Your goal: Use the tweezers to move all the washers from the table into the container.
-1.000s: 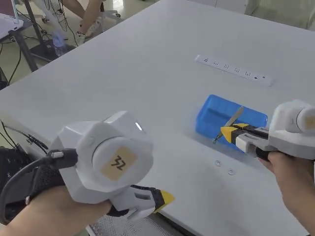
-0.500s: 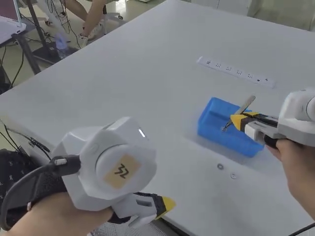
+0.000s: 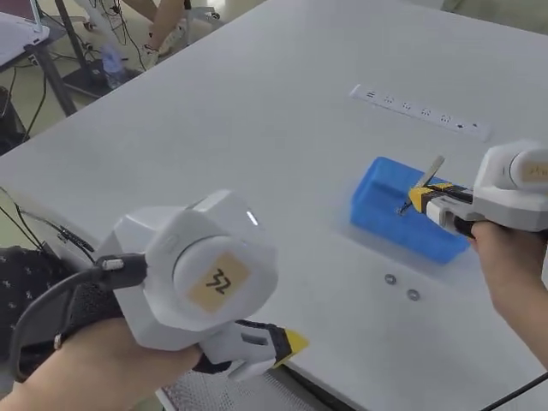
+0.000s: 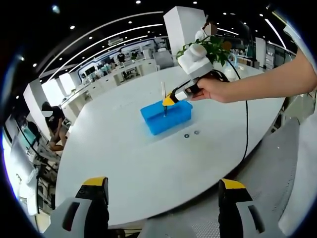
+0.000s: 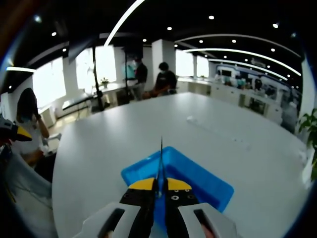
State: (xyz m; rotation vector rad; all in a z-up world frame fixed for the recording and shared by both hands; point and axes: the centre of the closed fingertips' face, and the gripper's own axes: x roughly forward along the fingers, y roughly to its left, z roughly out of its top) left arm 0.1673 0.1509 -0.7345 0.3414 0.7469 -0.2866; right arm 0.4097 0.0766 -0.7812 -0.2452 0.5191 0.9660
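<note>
Your right gripper had its jaws clamped on the tweezers, tips down over the blue container. Two washers lay on the tabletop near its side facing you, closer to your right gripper. Your left gripper had its jaws apart.

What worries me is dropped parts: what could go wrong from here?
1. The right gripper pinches the thin tweezers, tilted over the container; they could twist or slip in its hold.
2. Two small washers lie flat on the table toward its near edge; a poor pinch might flick one off.
</note>
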